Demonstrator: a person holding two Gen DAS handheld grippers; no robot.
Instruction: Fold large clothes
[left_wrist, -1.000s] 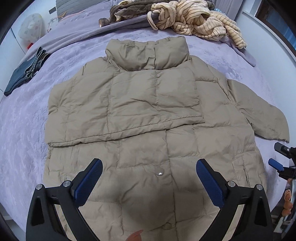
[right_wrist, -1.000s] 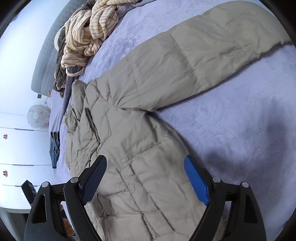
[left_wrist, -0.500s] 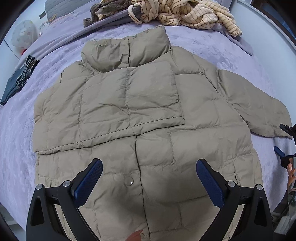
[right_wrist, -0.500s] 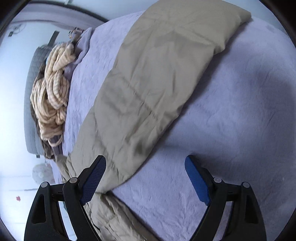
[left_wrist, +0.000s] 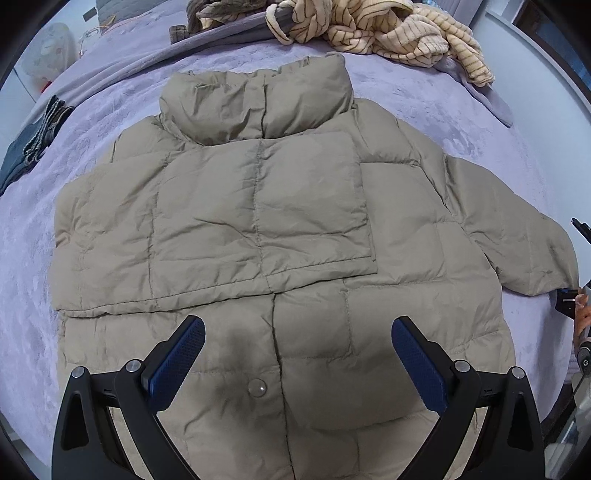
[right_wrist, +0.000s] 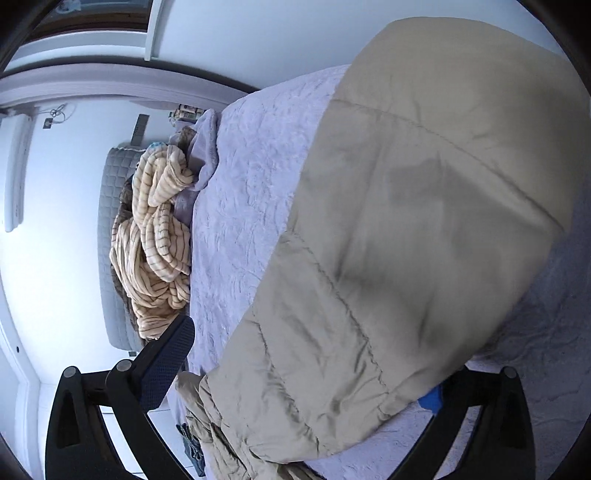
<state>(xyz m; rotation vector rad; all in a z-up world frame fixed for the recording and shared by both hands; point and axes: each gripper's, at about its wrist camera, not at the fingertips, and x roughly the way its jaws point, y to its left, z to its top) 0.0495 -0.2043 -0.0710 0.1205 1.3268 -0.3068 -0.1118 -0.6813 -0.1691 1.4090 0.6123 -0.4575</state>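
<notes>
the right gripper (right_wrist: 303, 373) has been brought around the jacket's (left_wrist: 258, 221) unfolded sleeve (right_wrist: 424, 240) at the bed's (left_wrist: 424, 99) edge — jaws apart, nothing clamped yet; the left gripper (left_wrist: 297, 354) hovers, apart too.

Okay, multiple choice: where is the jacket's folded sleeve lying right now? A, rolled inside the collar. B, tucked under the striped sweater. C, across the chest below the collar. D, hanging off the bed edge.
C: in the left wrist view the folded sleeve lies flat across the jacket chest, just below the collar.
</notes>
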